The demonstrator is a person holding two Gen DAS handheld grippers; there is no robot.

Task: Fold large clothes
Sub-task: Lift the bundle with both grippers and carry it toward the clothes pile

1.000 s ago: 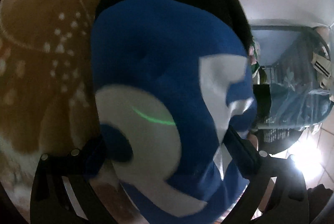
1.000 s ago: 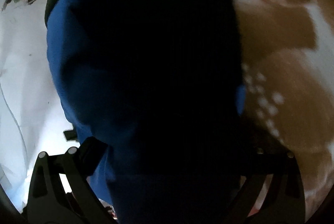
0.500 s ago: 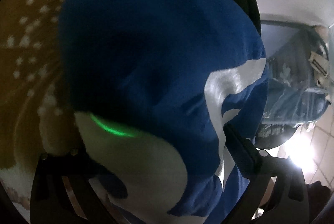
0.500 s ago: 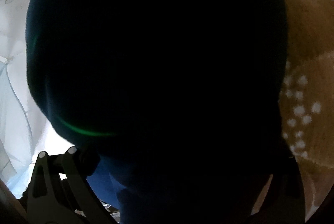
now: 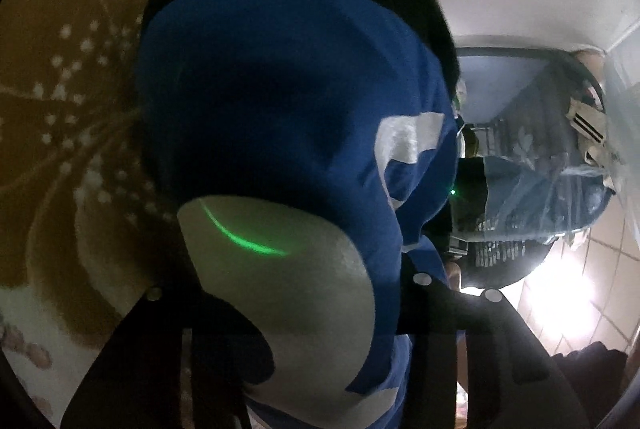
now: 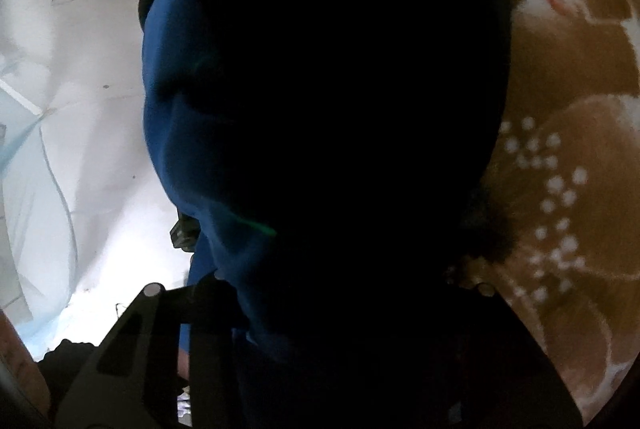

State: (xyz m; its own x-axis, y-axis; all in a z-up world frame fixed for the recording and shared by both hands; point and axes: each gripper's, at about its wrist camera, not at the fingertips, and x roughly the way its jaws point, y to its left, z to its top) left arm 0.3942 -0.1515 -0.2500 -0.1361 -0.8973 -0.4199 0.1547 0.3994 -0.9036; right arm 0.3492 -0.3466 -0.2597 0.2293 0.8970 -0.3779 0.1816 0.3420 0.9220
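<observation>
In the left wrist view the blue garment (image 5: 288, 117), with white print, bulges up the frame's centre between the closing left tongs (image 5: 288, 313), which pinch it; brown floral bedding (image 5: 68, 117) fills the left. In the right wrist view the garment (image 6: 180, 117) is mostly black shadow, its blue edge on the left against a white wall (image 6: 72, 77), gripped by the closing right tongs (image 6: 332, 293).

I see a soft matt knit garment (image 5: 280, 101), blue with smooth, faintly shiny white print, filling the centre. At left, a plush brown floral blanket (image 5: 60, 109) looks fuzzy. My fingers (image 5: 424, 293) are matt black plastic. At lower right, glossy floor tiles (image 5: 580, 293) glare.
</observation>
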